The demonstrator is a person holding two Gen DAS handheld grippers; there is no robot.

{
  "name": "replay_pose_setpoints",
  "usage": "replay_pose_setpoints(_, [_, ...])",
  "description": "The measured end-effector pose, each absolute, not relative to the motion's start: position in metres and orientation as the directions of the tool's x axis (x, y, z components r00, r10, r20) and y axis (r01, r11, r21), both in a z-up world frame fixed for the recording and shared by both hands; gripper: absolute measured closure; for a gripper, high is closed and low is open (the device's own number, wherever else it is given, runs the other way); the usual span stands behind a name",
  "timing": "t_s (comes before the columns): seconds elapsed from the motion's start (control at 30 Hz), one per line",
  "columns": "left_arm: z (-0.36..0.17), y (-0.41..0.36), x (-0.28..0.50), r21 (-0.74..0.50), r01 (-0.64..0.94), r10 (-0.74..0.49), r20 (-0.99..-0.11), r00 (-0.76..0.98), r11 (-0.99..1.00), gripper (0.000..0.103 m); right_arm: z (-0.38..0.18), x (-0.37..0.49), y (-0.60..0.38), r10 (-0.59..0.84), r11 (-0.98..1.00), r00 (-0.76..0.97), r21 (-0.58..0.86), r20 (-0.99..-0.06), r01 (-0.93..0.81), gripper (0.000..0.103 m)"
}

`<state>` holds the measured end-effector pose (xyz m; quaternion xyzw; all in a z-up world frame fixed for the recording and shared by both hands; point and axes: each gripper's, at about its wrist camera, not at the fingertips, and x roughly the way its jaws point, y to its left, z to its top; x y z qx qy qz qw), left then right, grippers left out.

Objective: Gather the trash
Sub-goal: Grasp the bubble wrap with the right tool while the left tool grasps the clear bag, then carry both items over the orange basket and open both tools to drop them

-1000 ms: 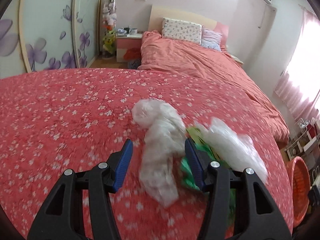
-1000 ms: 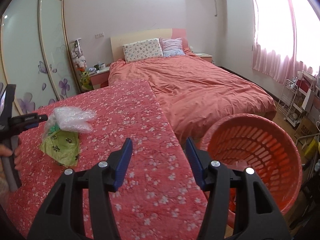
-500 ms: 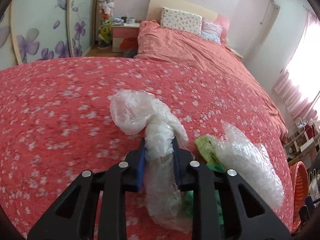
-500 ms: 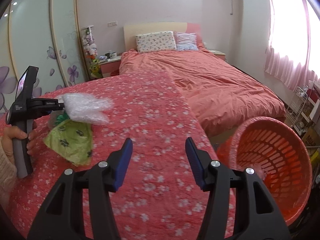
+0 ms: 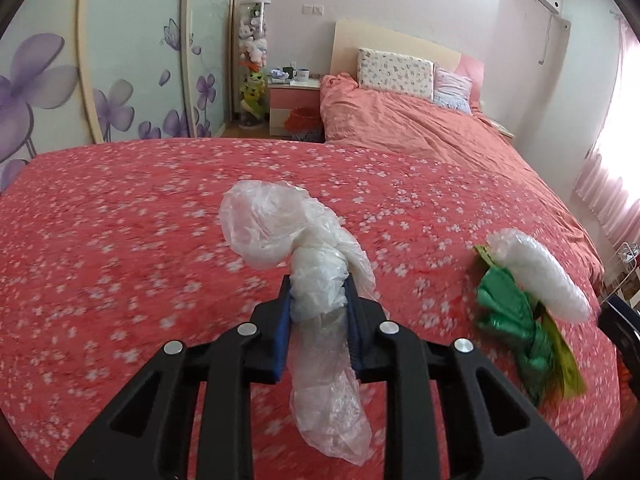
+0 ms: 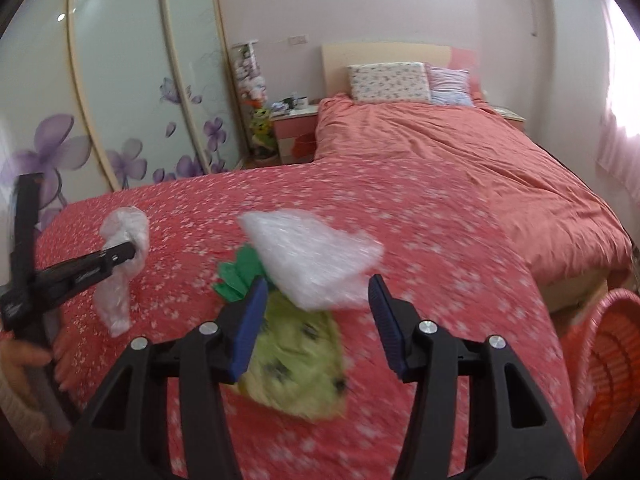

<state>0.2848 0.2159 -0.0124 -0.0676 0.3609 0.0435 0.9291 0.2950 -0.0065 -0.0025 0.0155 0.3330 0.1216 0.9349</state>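
Above the red floral bedspread (image 5: 120, 240), left gripper (image 5: 318, 312) pinches a crumpled clear plastic bag (image 5: 304, 264) mid-length; light and limp. Right gripper (image 6: 316, 316) gapes, empty.

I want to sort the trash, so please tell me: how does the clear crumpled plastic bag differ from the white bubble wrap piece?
The clear crumpled plastic bag is pinched in the left gripper; the white bubble wrap piece lies free, ahead of the open right gripper. The bag is smooth film; the wrap is bubbled.

Floral bedspread (image 5: 120, 240), seemingly under green bag (image 5: 508, 316).
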Motion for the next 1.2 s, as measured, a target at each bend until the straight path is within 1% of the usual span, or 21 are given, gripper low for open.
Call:
replay_pose_setpoints(0.13, [-0.010,0.216,0.272,-0.092,-0.119,0.028,-0.665,0.746,0.989,0.079,-0.006,0.311,0.019,0.213,0.970,0.733,0.051,-0.646,-0.237,0.052])
replay_pose_setpoints(0.27, [-0.011,0.216,0.268,-0.098,-0.111,0.017,-0.666,0.746,0.989,0.079,-0.015,0.321,0.030,0.158,0.973,0.719,-0.016,-0.677,-0.228,0.053])
replay_pose_setpoints(0.3, [-0.011,0.216,0.267,-0.101,-0.108,0.013,-0.668,0.744,0.989,0.079,-0.018,0.323,0.030,0.142,0.975,0.715,-0.028,-0.685,-0.220,0.064])
replay_pose_setpoints(0.33, [-0.011,0.215,0.267,-0.103,-0.106,0.010,-0.668,0.744,0.989,0.079,-0.021,0.326,0.029,0.134,0.976,0.708,-0.032,-0.694,-0.216,0.071])
replay_pose_setpoints(0.4, [-0.012,0.213,0.266,-0.104,-0.099,0.004,-0.668,0.744,0.990,0.079,-0.024,0.326,0.024,0.124,0.977,0.699,-0.035,-0.704,-0.209,0.087])
replay_pose_setpoints(0.47, [-0.011,0.209,0.265,-0.105,-0.094,0.001,-0.666,0.746,0.990,0.079,-0.024,0.324,0.015,0.113,0.980,0.711,-0.039,-0.694,-0.193,0.090])
replay_pose_setpoints(0.57, [-0.008,0.205,0.265,-0.110,-0.082,-0.011,-0.661,0.750,0.991,0.079,-0.015,0.314,-0.001,0.124,0.986,0.735,-0.002,-0.666,-0.168,0.092])
replay_pose_setpoints(0.8, [0.004,0.174,0.254,-0.120,-0.028,-0.055,-0.637,0.769,0.992,0.079,0.015,0.282,-0.047,0.116,0.993,0.796,0.071,-0.594,-0.092,0.092])
replay_pose_setpoints(1.2, [0.034,0.102,0.230,-0.140,0.144,-0.199,-0.585,0.786,0.980,0.079,0.044,0.212,-0.110,0.068,0.989,0.862,0.146,-0.502,0.007,0.092])
